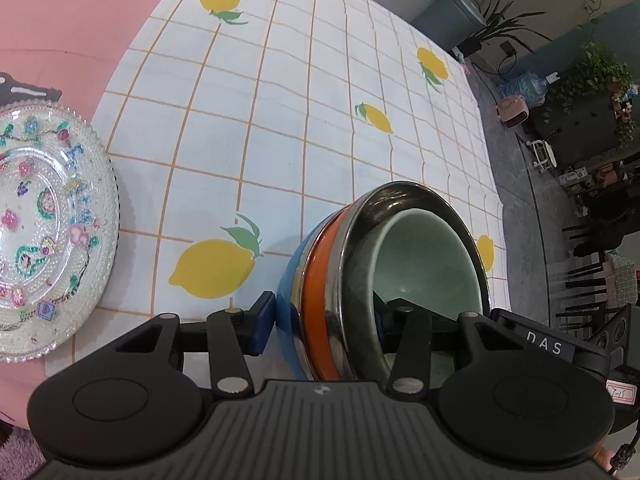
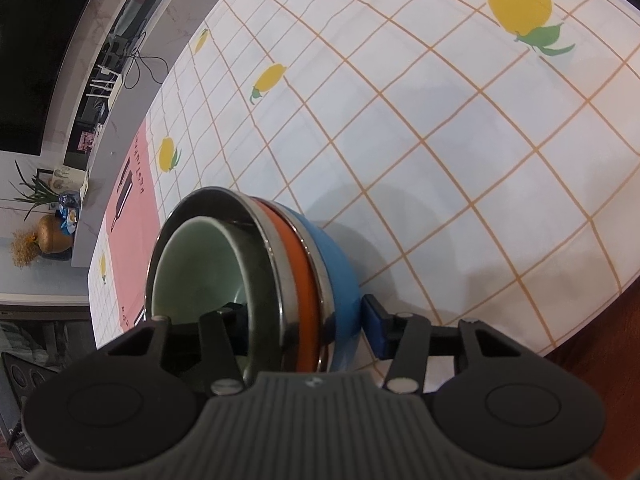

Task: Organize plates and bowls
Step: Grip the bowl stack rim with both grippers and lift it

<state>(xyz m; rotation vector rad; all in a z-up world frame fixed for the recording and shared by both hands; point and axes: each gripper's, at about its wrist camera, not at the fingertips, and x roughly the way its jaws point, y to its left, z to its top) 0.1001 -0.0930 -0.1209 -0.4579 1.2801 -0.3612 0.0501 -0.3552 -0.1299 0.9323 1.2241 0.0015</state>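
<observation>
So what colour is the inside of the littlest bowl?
Pale green inside the smallest bowl, clearest in the right wrist view.

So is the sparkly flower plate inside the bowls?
No, the flower plate lies flat on the table, apart from the nested bowls.

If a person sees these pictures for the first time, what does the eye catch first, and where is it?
First comes the stack of nested bowls, blue outside, then orange, steel and pale green inside, tipped on its side and gripped at the rim by both the left hand-held gripper and the right hand-held gripper. Next, the lemon tablecloth beneath it, and the patterned glass plate at the left edge of the left view.
</observation>
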